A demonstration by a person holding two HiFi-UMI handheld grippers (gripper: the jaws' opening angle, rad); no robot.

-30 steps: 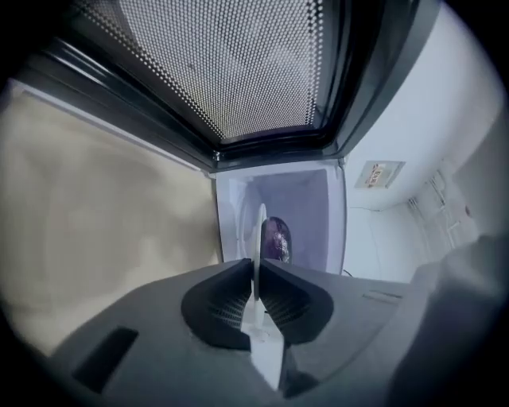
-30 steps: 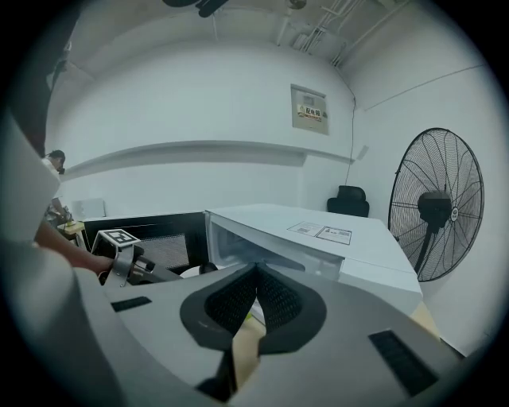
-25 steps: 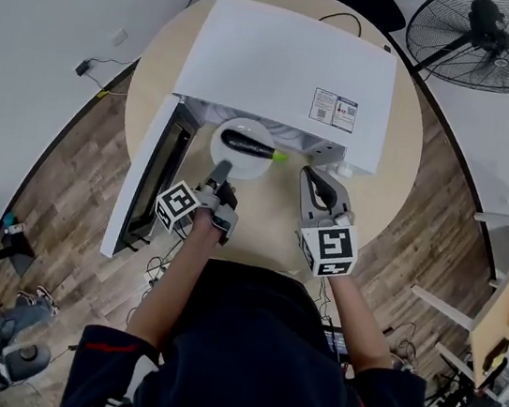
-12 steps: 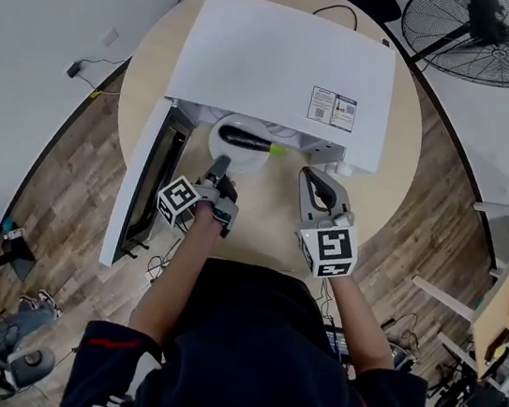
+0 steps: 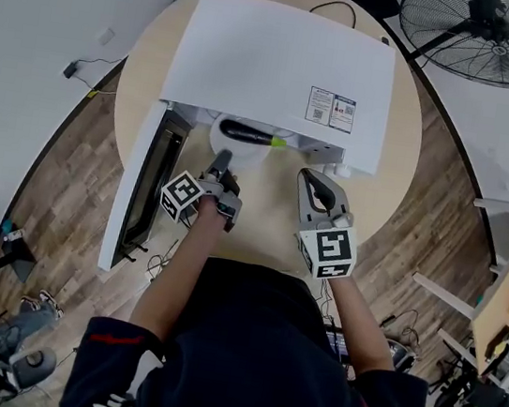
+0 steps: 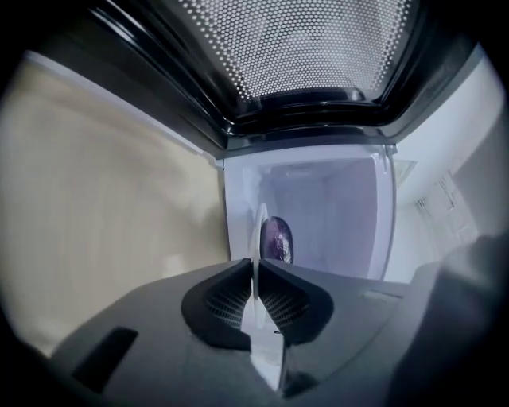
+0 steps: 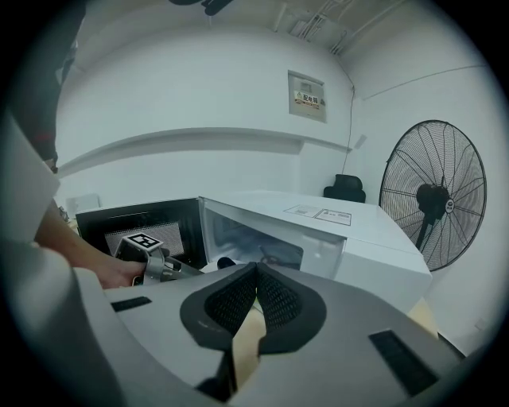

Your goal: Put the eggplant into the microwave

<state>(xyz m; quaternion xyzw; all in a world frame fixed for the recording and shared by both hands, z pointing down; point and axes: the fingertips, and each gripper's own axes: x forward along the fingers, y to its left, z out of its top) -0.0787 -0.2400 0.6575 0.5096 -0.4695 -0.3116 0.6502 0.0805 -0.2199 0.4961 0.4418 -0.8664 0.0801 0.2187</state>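
A round pale-wood table (image 5: 385, 184) bears a boxy white microwave (image 5: 285, 60), its dark-windowed door (image 5: 139, 181) swung wide at the microwave's left. A round white plate (image 5: 229, 149) sits half inside the microwave's mouth, carrying the dark purple eggplant (image 5: 244, 133). The left gripper (image 5: 220, 160), nearly level before that mouth, pinches the plate's near rim; a flat, straight push should avoid tipping. The right gripper (image 5: 309, 177) hovers before the microwave's right corner, jaws together, empty.

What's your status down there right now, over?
Left gripper shut on rim of round white plate; right gripper shut, empty. Dark purple eggplant on plate, partway into open white microwave. Opening looks unobstructed.
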